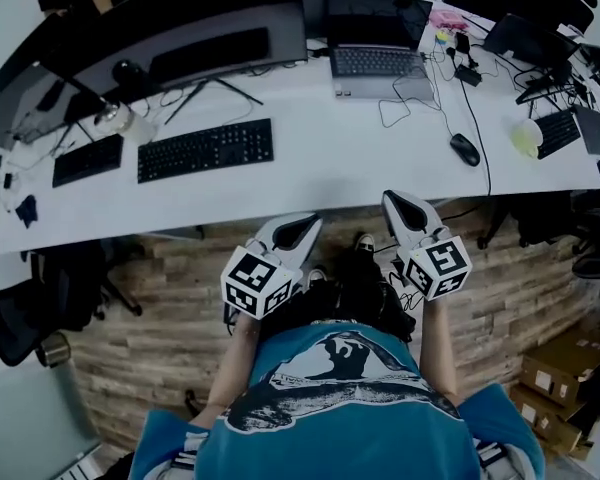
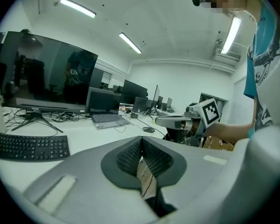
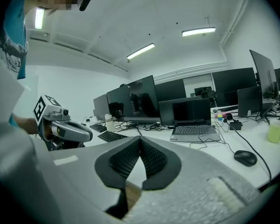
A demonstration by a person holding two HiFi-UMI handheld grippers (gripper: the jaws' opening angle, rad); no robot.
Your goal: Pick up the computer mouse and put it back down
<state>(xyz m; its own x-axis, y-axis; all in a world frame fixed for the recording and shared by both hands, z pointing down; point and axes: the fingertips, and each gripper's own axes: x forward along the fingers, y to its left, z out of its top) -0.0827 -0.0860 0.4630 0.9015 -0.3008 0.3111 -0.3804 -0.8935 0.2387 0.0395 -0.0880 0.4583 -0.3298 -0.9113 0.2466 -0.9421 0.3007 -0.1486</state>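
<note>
Person standing at a long white worktop (image 1: 360,163), a gripper in each hand, held over a wood-plank floor just short of the worktop's near edge. Left gripper (image 1: 313,220) and right gripper (image 1: 393,199) both have their jaws pressed together with nothing between them. Each is a pale grey plastic shell with black, finely ribbed pads and a marker cube at the back.

The mouse (image 1: 465,149) lies untouched on the worktop, ahead and to the right of the right gripper, well apart from it. It is black, low, smooth and domed. A thin black cord (image 1: 488,163) runs just beside it; whether it belongs to the mouse cannot be told.

The pick-up has probably not begun. The right gripper seems the better choice, being nearer. Its jaws would need to spread wider than the mouse before arriving, then come in low and close across the sides, since the rounded top could slip out. A small lift clear of the cord and a flat set-down should do.

Left of the mouse lies a black keyboard (image 1: 205,150). Farther back stand a grey laptop (image 1: 375,48) and dark, glossy monitors (image 3: 140,99).
</note>
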